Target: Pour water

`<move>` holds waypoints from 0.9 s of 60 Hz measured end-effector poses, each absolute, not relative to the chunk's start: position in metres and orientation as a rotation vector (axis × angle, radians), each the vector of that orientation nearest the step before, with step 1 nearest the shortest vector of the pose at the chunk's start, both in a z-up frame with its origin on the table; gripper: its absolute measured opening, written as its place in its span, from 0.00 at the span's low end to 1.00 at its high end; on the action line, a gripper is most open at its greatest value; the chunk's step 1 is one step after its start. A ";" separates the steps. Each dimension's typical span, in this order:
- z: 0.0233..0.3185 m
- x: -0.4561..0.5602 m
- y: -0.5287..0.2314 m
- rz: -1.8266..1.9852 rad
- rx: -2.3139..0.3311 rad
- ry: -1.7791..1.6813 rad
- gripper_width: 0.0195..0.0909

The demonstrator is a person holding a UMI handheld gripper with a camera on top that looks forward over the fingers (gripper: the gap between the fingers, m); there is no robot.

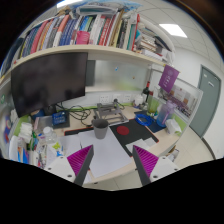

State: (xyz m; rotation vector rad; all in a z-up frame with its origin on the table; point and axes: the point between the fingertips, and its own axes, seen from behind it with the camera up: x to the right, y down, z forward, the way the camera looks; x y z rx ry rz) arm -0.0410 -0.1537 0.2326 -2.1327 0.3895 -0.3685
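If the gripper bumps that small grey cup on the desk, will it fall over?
The small grey cup stands upright on the cluttered white desk, beyond the open gripper. It looks taller than wide, so a nudge near the rim could probably tip it. It seems small and likely light, so it may slide easily too. Whether it holds water cannot be seen.

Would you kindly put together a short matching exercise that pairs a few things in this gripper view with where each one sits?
Things:
1. books
2. monitor
3. grey cup
4. gripper, fingers open with nothing between them

Places:
A. on the desk, just beyond the fingers
B. on the shelf above the desk
C. nearest the camera, over the white sheet
D. under the shelf, left of the cup

Pairs: 1-B, 2-D, 3-A, 4-C
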 end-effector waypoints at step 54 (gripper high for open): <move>0.081 -0.253 0.036 -0.024 -1.947 -0.077 0.77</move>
